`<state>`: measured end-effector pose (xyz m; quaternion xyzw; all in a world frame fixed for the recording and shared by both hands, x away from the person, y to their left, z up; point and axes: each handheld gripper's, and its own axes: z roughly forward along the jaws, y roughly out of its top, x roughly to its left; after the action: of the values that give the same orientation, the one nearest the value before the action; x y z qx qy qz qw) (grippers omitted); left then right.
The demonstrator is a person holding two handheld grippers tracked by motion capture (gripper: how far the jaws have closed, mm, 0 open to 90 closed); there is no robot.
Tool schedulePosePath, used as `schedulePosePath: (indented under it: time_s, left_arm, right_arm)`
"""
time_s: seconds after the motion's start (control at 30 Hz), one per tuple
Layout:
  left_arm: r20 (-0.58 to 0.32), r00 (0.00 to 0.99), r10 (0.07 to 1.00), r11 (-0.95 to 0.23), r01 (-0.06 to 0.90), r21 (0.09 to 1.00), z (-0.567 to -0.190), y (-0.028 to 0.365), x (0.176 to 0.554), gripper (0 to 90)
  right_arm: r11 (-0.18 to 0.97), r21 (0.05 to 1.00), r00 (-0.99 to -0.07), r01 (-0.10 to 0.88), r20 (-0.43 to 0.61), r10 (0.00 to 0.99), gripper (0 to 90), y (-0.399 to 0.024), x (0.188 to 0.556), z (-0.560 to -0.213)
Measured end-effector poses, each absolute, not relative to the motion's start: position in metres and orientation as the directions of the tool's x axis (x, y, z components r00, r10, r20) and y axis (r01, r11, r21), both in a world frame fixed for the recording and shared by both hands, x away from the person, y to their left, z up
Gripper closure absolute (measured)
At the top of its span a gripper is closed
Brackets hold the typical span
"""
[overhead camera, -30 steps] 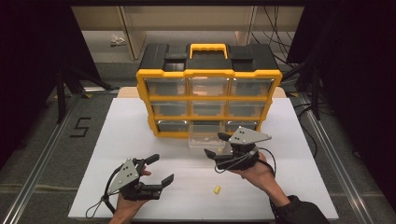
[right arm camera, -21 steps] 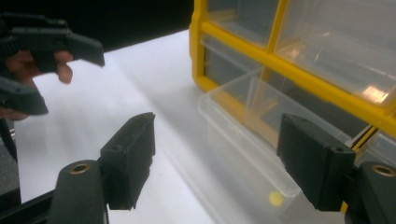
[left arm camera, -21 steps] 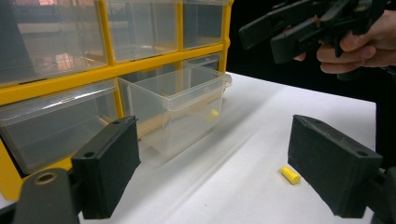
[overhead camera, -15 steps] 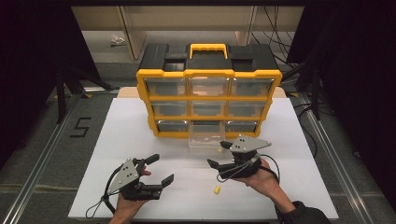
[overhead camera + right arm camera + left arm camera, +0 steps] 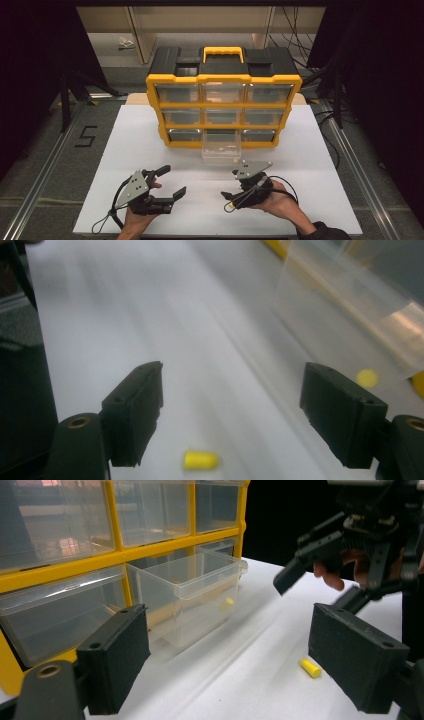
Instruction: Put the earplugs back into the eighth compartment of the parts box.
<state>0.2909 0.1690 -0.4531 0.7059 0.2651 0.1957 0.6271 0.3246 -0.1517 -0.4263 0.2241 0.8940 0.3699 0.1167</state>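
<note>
A small yellow cylinder (image 5: 310, 668) lies on the white table (image 5: 310, 150); it sits low between the open jaws in the right gripper view (image 5: 201, 460). My right gripper (image 5: 231, 193) hovers right over it, open, holding nothing. A clear drawer (image 5: 220, 147) is pulled out of the bottom row of the yellow and black organizer (image 5: 223, 95). Another yellow piece (image 5: 228, 601) rests inside the drawer (image 5: 192, 597). My left gripper (image 5: 171, 181) stands open and empty at the front left, facing the drawer.
The organizer's other clear drawers are closed. In the left gripper view the right gripper (image 5: 320, 587) and its hand hang at the upper right. Bare table stretches left and right of the organizer. The table's front edge is close behind both hands.
My right gripper has drawn back from the pulled-out drawer toward the front edge and come down over the yellow cylinder. The left gripper has stayed put.
</note>
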Motion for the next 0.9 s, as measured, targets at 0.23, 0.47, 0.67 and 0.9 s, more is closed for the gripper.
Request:
schedulePosePath:
  time_s: [0.23,0.47,0.67,0.9]
  left_arm:
    - [-0.054,0.783,0.619,-0.076,0.128,0.989,-0.453,0.169,0.291,16.3]
    - [-0.053,0.784,0.619,-0.078,0.128,0.989,-0.453,0.168,0.291,16.3]
    - [-0.050,0.785,0.618,-0.081,0.127,0.989,-0.453,0.168,0.291,16.3]
    - [-0.051,0.785,0.617,-0.082,0.128,0.988,-0.454,0.168,0.291,16.4]
  right_arm:
    - [0.678,0.643,-0.876,0.357,-0.021,0.482,28.2,-0.150,0.323,-0.441]
    - [0.718,0.578,-0.878,0.388,-0.005,0.478,32.4,-0.148,0.325,-0.454]
    - [0.739,0.539,-0.880,0.405,0.012,0.474,39.7,-0.147,0.326,-0.460]
    - [0.765,0.498,-0.888,0.409,0.023,0.460,48.9,-0.145,0.327,-0.469]
